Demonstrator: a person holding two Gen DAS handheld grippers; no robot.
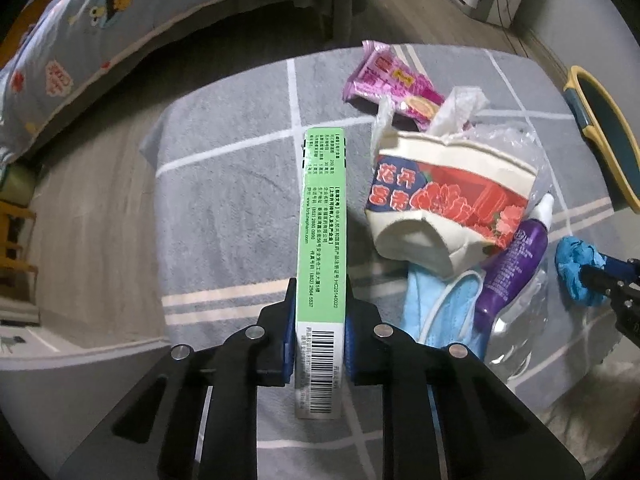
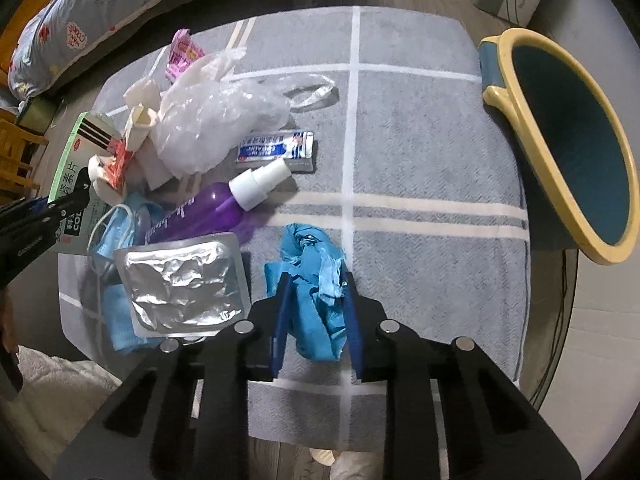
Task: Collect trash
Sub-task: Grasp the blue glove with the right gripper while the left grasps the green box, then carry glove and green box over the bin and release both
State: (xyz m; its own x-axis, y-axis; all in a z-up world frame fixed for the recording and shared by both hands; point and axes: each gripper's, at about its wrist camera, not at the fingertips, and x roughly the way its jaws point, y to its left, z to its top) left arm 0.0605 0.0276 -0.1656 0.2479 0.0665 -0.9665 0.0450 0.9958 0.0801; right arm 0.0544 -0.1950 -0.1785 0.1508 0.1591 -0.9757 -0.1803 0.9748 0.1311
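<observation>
Left gripper [image 1: 320,320] reaches forward above the grey rug [image 1: 224,208], its jaws clamped on the near end of a green carton [image 1: 321,216] whose long axis runs straight ahead along the fingers, barcode end nearest the camera. Right gripper [image 2: 316,312] pinches a crumpled blue glove [image 2: 316,276], bunched between its pads just over the rug. Bare rug lies between the glove and the tilted bin [image 2: 568,152] at the rug's right edge. The remaining litter, including a purple spray bottle [image 2: 216,208] and foil blister pack [image 2: 184,284], clusters to the left.
</observation>
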